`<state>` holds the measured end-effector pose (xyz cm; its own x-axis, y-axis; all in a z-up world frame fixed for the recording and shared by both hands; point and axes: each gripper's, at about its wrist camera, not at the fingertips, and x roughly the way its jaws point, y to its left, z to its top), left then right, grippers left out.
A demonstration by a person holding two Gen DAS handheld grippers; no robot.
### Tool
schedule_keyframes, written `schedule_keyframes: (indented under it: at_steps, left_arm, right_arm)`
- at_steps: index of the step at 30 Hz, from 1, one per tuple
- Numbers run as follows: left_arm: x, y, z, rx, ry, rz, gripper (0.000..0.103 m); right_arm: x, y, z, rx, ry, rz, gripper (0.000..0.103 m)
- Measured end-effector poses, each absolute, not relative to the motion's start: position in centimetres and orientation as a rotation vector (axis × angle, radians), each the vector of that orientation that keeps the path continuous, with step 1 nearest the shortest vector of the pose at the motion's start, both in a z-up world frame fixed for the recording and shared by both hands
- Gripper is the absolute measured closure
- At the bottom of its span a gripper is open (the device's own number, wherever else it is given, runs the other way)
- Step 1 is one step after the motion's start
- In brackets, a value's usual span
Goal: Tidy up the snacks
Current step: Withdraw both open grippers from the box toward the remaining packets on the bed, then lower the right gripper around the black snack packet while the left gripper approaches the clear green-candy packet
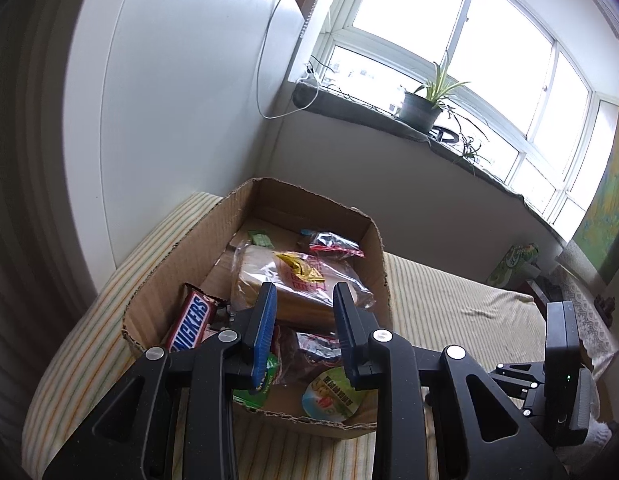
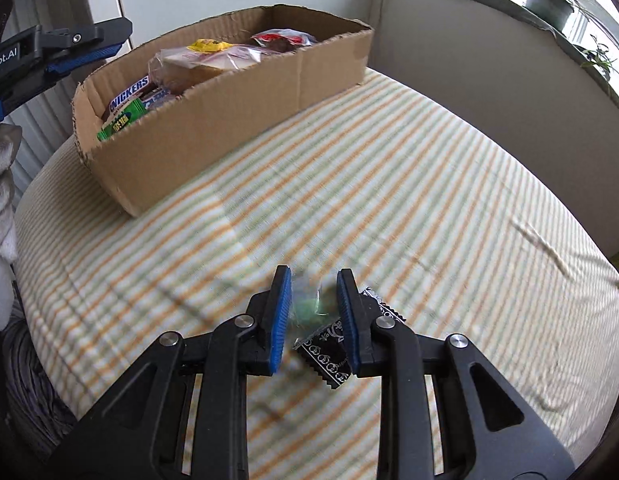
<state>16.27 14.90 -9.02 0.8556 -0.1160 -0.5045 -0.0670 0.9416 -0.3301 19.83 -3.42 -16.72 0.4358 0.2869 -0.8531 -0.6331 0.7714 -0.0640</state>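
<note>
- The right claw points down at the striped cloth; a small clear candy with a green centre sits between its blue pads, which close on it.
- A black wrapper lies on the cloth just below the candy, partly under the right-hand pad.
- The box stands well apart, at upper left on the cloth.
- The left claw hovers over the box's near end with its pads narrowly apart and nothing gripped between them.
- Under it lie a bread bag, a Snickers bar at left, and a round cup lid near the front wall.
</note>
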Motion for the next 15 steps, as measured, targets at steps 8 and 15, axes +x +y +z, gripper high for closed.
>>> schedule_keyframes:
  at_steps: [8,15]
  left_arm:
    - [15.9,9.9,-8.0,-0.266,0.537,-0.128,0.076]
    - [15.9,5.7,-8.6,-0.22,0.582,-0.264,0.076]
  right_arm:
    - [20.9,-10.8,-16.2,-0.202,1.036,0.529,0.078]
    - [21.2,-15.8,-15.3,0.187,1.071,0.616,0.078]
